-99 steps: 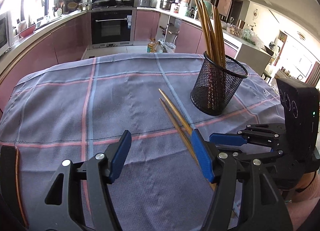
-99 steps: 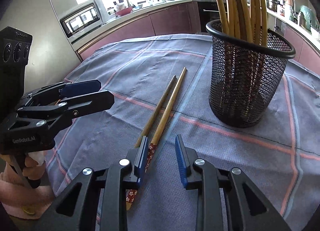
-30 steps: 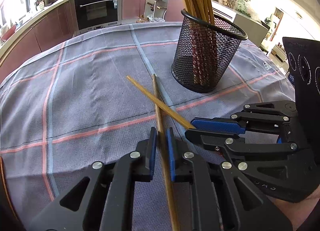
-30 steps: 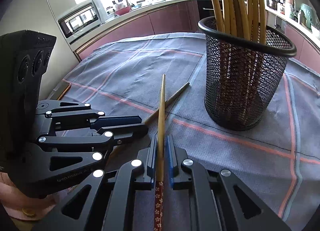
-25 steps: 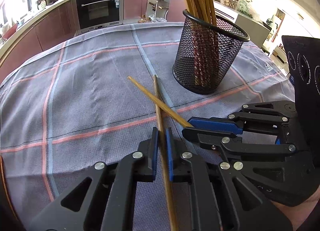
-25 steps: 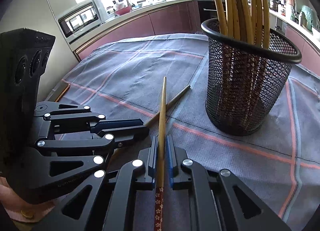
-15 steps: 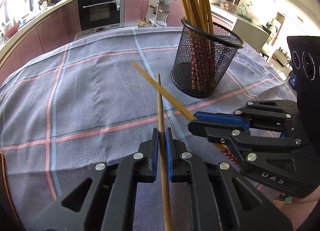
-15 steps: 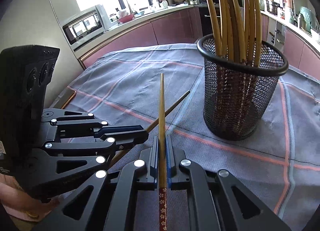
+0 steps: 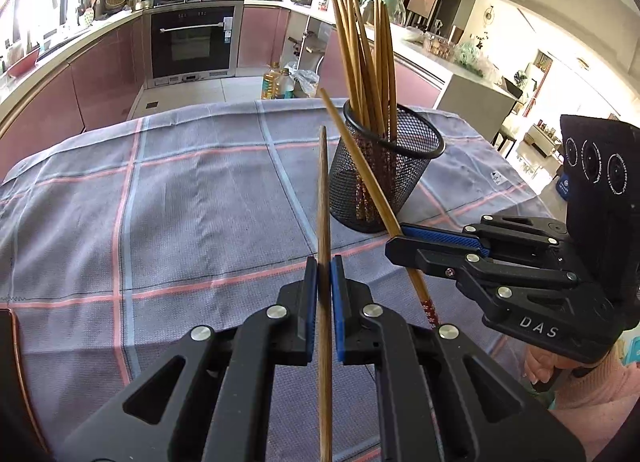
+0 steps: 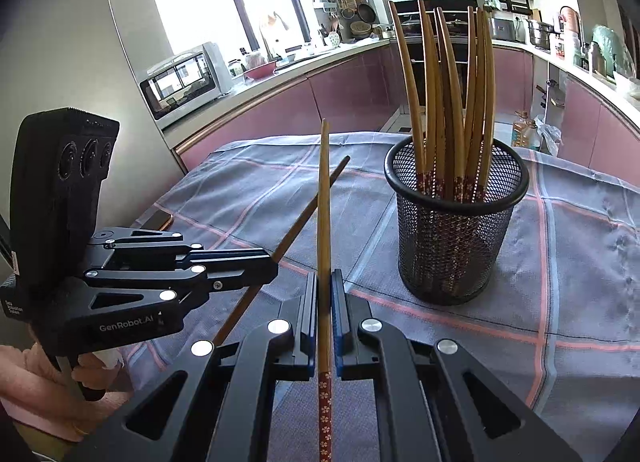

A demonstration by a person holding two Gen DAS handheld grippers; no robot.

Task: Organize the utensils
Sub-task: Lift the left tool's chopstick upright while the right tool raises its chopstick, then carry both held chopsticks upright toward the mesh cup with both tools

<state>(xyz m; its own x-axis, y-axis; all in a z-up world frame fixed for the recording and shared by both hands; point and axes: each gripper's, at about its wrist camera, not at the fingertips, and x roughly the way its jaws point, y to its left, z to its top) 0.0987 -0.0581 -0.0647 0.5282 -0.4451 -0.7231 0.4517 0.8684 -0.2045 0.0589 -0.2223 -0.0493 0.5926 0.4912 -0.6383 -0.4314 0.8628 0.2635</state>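
Note:
My left gripper (image 9: 324,262) is shut on a wooden chopstick (image 9: 322,190) that points away from me, clear of the cloth. My right gripper (image 10: 324,278) is shut on a second chopstick (image 10: 323,198) with a red flowered end. Each gripper shows in the other's view: the right gripper (image 9: 396,240) with its slanted chopstick (image 9: 356,158), the left gripper (image 10: 272,262) with its chopstick (image 10: 308,214). A black mesh holder (image 9: 386,178) (image 10: 454,234) stands on the cloth just beyond, with several chopsticks upright in it.
A grey checked cloth (image 9: 180,202) covers the table. A person's hand (image 10: 36,378) holds the left gripper's handle, and a pink sleeve (image 9: 592,394) is by the right one. Pink kitchen cabinets, an oven (image 9: 192,42) and a microwave (image 10: 184,78) lie beyond the table.
Both grippers have closed on a chopstick each and lifted them off the cloth. The holder now sits lower and farther off in both views.

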